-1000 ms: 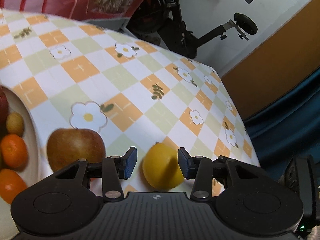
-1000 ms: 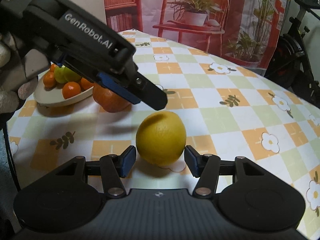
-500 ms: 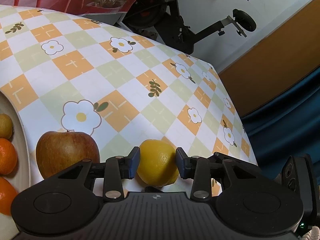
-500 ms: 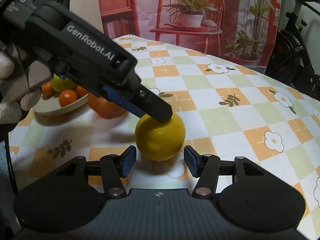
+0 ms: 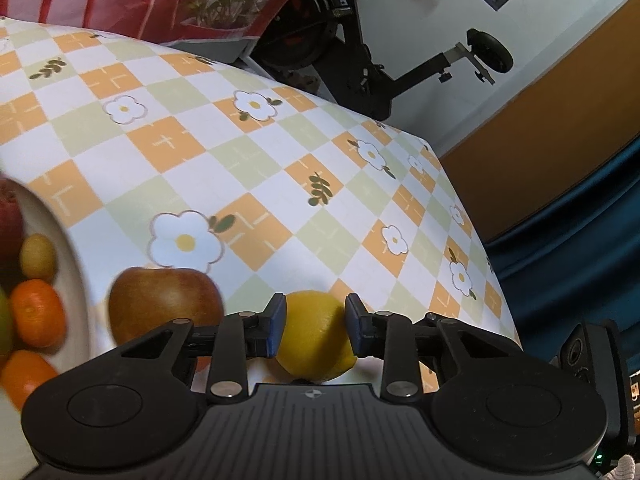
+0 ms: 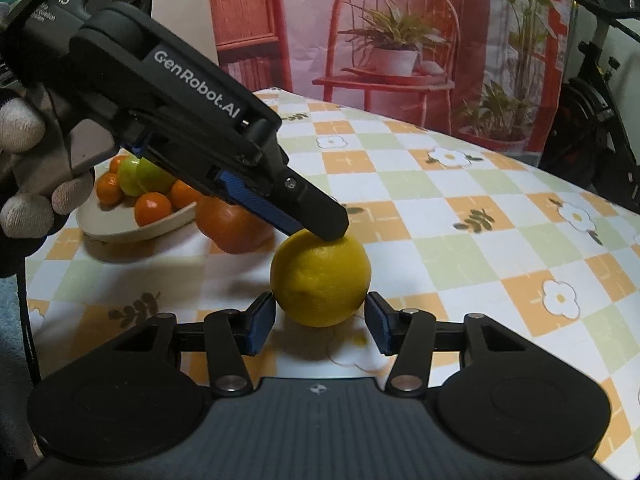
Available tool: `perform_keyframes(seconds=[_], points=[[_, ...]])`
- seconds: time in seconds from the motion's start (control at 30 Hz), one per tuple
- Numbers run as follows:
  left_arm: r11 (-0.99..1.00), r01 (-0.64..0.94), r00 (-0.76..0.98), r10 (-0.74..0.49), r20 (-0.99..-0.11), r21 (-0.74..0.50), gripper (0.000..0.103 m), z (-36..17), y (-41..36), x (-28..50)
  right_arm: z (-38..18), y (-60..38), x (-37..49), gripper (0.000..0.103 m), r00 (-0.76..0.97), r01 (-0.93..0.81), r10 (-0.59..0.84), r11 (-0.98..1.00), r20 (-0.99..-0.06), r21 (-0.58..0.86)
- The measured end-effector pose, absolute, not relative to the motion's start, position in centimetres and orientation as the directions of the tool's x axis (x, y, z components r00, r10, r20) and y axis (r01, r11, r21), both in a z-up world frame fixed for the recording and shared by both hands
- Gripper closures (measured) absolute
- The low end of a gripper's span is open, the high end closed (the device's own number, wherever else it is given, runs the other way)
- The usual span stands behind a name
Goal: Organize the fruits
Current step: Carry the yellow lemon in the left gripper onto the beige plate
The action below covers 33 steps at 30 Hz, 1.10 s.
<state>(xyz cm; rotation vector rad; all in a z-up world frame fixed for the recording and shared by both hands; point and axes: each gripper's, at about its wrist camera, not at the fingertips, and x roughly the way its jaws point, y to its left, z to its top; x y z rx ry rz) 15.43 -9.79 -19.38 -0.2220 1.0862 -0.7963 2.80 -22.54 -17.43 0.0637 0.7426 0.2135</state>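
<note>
The left gripper (image 5: 315, 330) is closing onto the lemon (image 6: 320, 280), now pinched; the right gripper (image 6: 320, 322), narrowing, is not touching.

Both wrist views look down closely, sharing the lemon (image 5: 316, 336).

This looks like a lived-in home, a dining corner of a room. The table (image 5: 248, 184) wears a checked orange, green and white cloth printed with daisies and leaves. A cream dish (image 6: 120, 226) of mixed fruit sits on it. Behind stand an exercise bike (image 5: 360, 60), a red printed backdrop showing a chair and potted plants (image 6: 392, 40), an orange-and-white wall and a dark teal curtain (image 5: 592, 248)
</note>
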Motion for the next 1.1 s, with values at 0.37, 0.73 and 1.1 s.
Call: perform_keyframes(seconds=[0.37,0.73,1.1], points=[[0.737,0.430,0.284,-0.659,-0.697,-0.521,0.069,-16.9,-5.0,14.7,-15.9,-19.1,3.7,0.051,0.741,-0.223,0.280,0.960,-0.610,0.170],[0.740,0.423,0.314,-0.661,-0.681,-0.523,0.068,-15.6,-3.4,13.6,-14.5,-17.4,3.7,0.051,0.757,-0.228,0.271,0.962,-0.594,0.148],[0.755,0.408,0.365,-0.650,-0.666,-0.513,0.068,-13.9,-0.1,13.3,-13.0,-16.0,4.1,0.051,0.776,-0.260,0.298,0.954,-0.556,0.149]])
